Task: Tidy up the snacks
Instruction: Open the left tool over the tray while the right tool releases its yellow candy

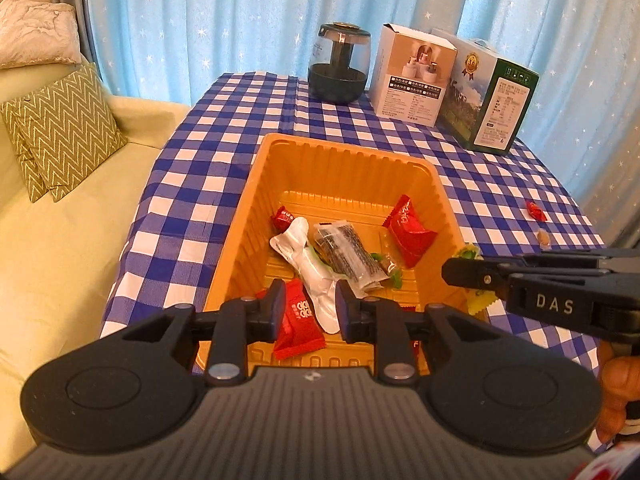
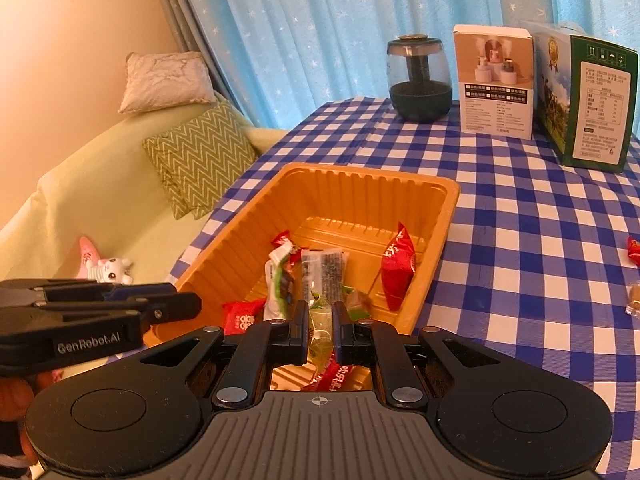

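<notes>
An orange plastic tray (image 1: 344, 160) (image 2: 360, 184) sits on the checked table and holds several wrapped snacks: red packets (image 1: 410, 232) (image 2: 396, 268), a white packet (image 1: 312, 272) and a clear packet (image 1: 348, 252). My left gripper (image 1: 310, 310) hangs open over the tray's near end, above a red packet (image 1: 298, 328), holding nothing. My right gripper (image 2: 320, 332) is shut on a yellow-green wrapped candy (image 2: 320, 330) above the tray's near edge; it also shows in the left wrist view (image 1: 480, 300). A red candy (image 1: 536, 212) (image 2: 634, 250) and a brown candy (image 1: 543, 237) (image 2: 635, 298) lie on the table at the right.
A dark glass jar (image 1: 339, 64) (image 2: 420, 76), a white box (image 1: 412, 76) (image 2: 496, 80) and a green box (image 1: 492, 96) (image 2: 588, 96) stand at the table's far edge. A sofa with cushions (image 1: 60, 132) (image 2: 200, 156) lies left of the table. Blue curtains hang behind.
</notes>
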`<state>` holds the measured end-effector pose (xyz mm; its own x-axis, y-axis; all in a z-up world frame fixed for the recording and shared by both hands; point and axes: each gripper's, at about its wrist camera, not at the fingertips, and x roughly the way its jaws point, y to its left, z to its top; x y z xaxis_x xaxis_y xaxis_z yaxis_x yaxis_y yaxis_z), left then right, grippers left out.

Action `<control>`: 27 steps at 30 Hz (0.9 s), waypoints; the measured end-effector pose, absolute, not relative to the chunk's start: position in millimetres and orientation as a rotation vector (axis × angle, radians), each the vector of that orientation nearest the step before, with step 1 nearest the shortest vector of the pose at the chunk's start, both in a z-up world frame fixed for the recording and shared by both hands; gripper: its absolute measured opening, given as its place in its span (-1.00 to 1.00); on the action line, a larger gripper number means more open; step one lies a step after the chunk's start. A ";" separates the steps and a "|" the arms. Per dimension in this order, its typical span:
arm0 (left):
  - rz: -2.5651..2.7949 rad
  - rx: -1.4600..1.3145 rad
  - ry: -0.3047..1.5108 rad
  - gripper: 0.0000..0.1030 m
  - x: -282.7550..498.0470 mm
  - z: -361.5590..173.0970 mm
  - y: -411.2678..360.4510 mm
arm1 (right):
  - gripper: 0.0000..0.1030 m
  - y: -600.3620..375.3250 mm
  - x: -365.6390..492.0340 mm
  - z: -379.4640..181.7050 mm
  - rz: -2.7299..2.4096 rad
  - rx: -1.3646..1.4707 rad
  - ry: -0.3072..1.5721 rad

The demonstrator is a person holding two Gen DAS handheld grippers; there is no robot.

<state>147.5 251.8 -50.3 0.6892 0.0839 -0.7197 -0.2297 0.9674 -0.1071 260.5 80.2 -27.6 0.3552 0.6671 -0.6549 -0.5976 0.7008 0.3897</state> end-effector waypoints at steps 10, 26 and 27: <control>0.181 -0.207 0.783 -0.30 143.5 -51.0 250.2 | -0.34 76.1 269.7 -29.0 0.818 0.185 0.896; 0.153 -0.234 0.755 0.10 128.1 -38.1 215.9 | 0.02 26.1 257.0 -9.8 0.714 0.191 0.858; 0.149 -0.235 0.752 0.11 126.1 -36.5 212.9 | 0.02 22.3 253.5 -7.8 0.707 0.184 0.856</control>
